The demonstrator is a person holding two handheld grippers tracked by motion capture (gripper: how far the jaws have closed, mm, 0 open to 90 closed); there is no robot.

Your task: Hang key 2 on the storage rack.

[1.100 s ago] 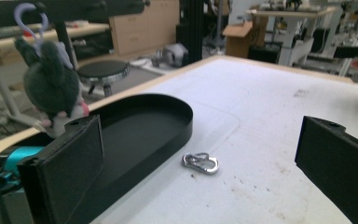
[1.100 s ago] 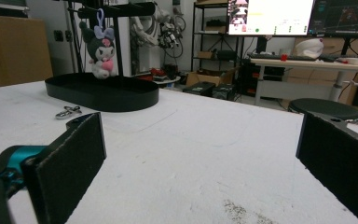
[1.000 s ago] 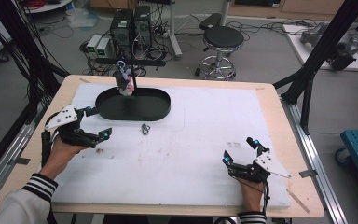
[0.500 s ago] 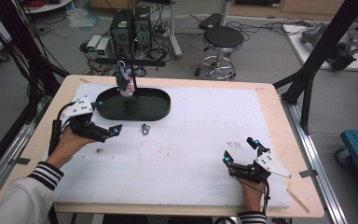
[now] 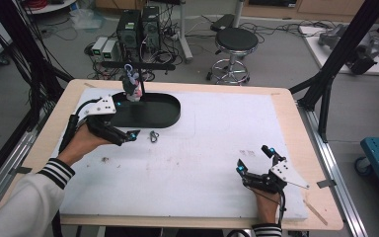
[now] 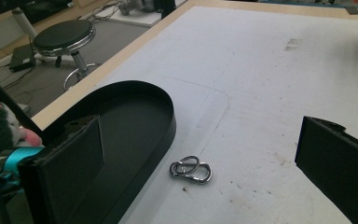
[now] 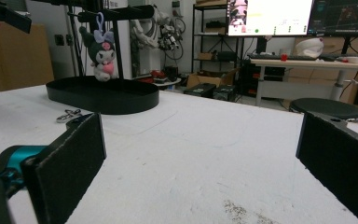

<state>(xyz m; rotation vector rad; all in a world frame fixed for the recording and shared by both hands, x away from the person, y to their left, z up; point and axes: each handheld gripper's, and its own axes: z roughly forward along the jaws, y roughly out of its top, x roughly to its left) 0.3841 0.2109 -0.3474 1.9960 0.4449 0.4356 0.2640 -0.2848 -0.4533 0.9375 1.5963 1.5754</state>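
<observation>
High view, contents from largest to smallest.

Table [image 5: 217, 148]: white padded work surface on a wooden frame, carrying everything below.

Black oval tray [image 5: 165, 116]: shallow and walled, lying just beyond the left gripper and far across from the right one. An upright post with a crossbar rises at its far side, apparently a hanging stand.

Left gripper [image 5: 128, 136]: held low over the table beside the tray's near wall, jaws spread wide and holding nothing. In the left gripper view the jaws bracket the clasp, which suggests an approach lined up to take it.

Right gripper [image 5: 254, 160]: resting near the table's near right edge, well apart from the tray, jaws likewise spread and empty; it appears parked out of the way while the other hand works.

Plush toy [image 5: 132, 88]: small, dark with pink, hung from the crossbar by a loop, so it dangles over the tray's far end.

Metal clasp [image 5: 154, 136]: small silver carabiner lying flat on the white surface, just ahead of the left gripper's jaws and just outside the tray wall, touching neither. Likely the item to be picked up next.
</observation>
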